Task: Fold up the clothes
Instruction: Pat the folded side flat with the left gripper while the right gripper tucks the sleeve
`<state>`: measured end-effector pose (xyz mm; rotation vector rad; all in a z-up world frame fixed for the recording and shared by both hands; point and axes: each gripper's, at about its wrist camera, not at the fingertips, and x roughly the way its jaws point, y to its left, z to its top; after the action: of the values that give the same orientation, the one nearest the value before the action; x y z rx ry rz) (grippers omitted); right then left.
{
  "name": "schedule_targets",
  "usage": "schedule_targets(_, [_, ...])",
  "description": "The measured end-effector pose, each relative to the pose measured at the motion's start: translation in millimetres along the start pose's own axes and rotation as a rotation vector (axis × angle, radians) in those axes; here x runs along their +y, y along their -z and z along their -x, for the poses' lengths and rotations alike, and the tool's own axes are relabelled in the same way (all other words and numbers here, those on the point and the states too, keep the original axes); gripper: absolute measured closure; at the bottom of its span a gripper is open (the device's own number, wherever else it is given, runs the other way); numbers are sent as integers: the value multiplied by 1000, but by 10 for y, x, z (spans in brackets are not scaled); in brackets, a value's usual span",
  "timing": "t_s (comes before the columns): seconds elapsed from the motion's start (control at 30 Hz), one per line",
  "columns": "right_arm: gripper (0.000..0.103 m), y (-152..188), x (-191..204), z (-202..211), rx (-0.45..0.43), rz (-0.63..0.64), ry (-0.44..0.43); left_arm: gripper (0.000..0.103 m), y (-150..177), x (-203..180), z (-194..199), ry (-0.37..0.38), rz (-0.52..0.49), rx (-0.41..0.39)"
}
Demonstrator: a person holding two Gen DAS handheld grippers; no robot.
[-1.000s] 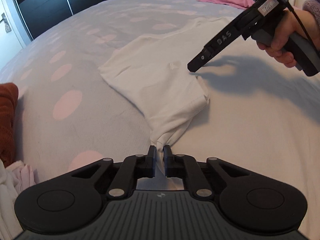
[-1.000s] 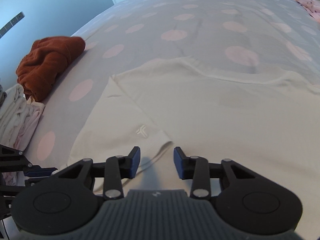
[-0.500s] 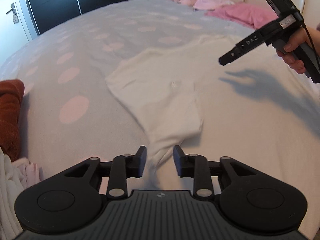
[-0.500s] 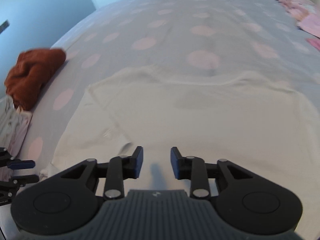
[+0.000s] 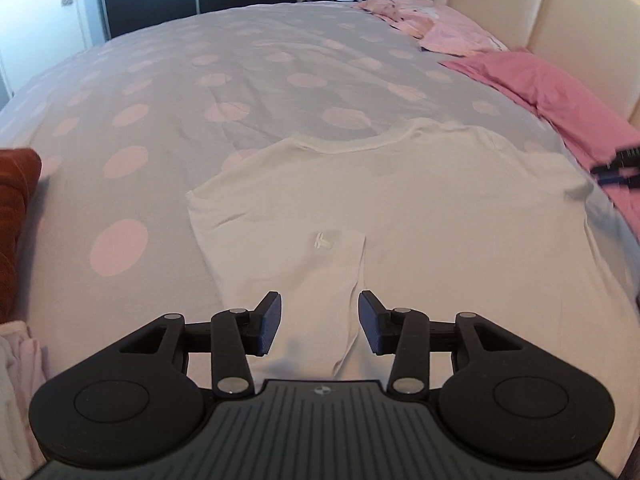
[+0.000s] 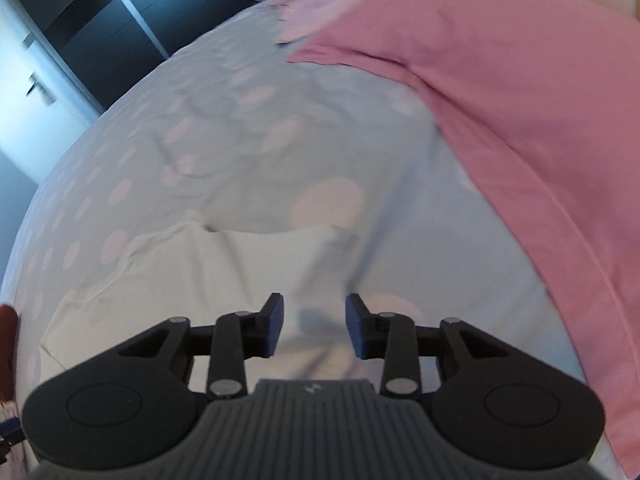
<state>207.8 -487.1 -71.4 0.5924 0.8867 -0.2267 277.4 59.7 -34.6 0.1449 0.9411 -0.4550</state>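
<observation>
A white T-shirt (image 5: 400,200) lies flat on the dotted bedspread (image 5: 200,92), its left sleeve folded inward with a small logo showing. My left gripper (image 5: 320,326) hovers over that folded sleeve, jaws opening, the cloth below them and not pinched. In the right wrist view my right gripper (image 6: 314,328) hangs above the shirt's other sleeve (image 6: 248,264), jaws opening with nothing gripped. The right gripper's tips (image 5: 618,168) show at the right edge of the left wrist view.
A pink pillow (image 5: 560,96) (image 6: 520,128) lies along the cream headboard (image 5: 520,12), close to the right gripper. A rust-brown garment (image 5: 16,216) and pale folded clothes (image 5: 16,364) sit at the left. Dark wardrobes (image 6: 100,20) stand beyond the bed.
My left gripper let go of the sleeve, opened and lifted back. My right gripper swung far right from the folded sleeve to the shirt's other sleeve by the pink pillow, widening as it went.
</observation>
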Motion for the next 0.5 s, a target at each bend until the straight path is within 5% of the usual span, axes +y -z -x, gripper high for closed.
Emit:
schedule_targets(0.2, [59,19,-144,-118,39,-79,-51,62,-142,-178,-78,24,14,1])
schedule_targets(0.5, [72,239,-5,-27,150,115,-120,61,-113,-452,-258,27,-103,53])
